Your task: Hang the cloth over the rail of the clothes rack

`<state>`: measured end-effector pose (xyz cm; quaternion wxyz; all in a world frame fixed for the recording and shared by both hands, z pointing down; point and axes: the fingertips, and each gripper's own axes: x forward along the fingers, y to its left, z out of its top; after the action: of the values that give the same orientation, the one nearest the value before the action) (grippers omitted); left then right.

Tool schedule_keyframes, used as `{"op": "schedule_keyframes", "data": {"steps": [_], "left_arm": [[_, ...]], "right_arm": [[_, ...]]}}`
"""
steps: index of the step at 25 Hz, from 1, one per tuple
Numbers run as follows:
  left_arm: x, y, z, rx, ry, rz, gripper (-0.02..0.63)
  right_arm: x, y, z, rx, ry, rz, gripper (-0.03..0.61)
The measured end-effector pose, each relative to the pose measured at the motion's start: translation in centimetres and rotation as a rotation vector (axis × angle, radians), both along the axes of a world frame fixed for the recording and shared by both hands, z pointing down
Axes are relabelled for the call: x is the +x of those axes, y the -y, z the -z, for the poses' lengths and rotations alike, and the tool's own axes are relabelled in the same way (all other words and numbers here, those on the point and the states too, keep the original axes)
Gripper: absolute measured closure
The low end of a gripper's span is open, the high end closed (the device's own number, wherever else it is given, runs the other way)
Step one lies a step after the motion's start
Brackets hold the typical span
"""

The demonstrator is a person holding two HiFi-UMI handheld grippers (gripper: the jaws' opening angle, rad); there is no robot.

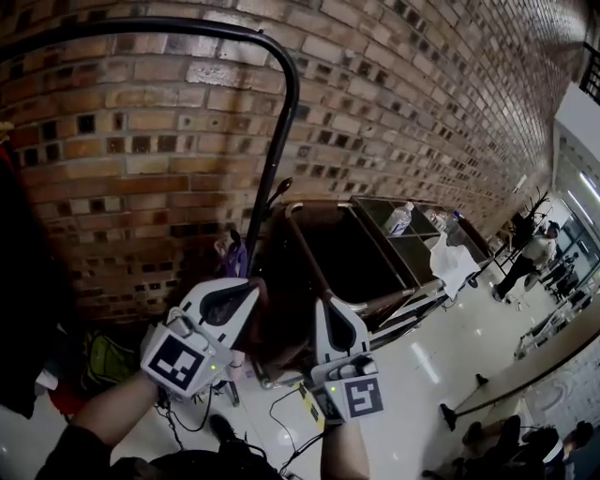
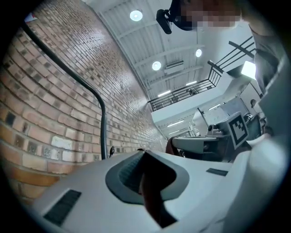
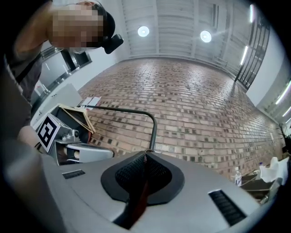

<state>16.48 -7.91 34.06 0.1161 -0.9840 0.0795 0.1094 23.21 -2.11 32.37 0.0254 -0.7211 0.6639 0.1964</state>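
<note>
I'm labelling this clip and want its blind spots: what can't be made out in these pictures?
Cloth: head view, dark against the dark cart behind; outline and lower edge lost.
Cloth, gripper views: only a strip shows, pinched in the left claw and right claw.
Rack rail: head view, cut off by the left edge; post's lower end hidden behind the left claw.
Bottle on the cart: head view, too small to read.
</note>
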Motion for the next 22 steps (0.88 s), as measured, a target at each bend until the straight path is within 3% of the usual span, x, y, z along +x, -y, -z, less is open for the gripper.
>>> {"op": "schedule_keyframes", "data": {"steps": [5,12,15,19,22], "left_arm": [[5.9,2.7,3.3,0.04,-0.007,-0.016,0.593],[12.7,7.2,6.6,0.01,-0.006,0.012,0.594],[15.1,7.4,10.1,0.06,-0.065,0.005,0.593],[17.6,7.6,15.0,0.152,-0.203,0.009,0.592],[19.6,8.5,17.1,0.175,-0.262,0.024,0.592]], "right_arm": [[4.8,4.1,3.1,0.031,-0.019,0.044,0.554],[10.7,9.5,7.5,0.08,0.04,0.115,0.554],[12.3,10.8,10.8,0.118,0.041,0.146,0.555],[14.6,12.1,14.7,0.181,0.02,0.166,0.555],[16.5,12.7,16.9,0.219,0.018,0.172,0.555]]}}
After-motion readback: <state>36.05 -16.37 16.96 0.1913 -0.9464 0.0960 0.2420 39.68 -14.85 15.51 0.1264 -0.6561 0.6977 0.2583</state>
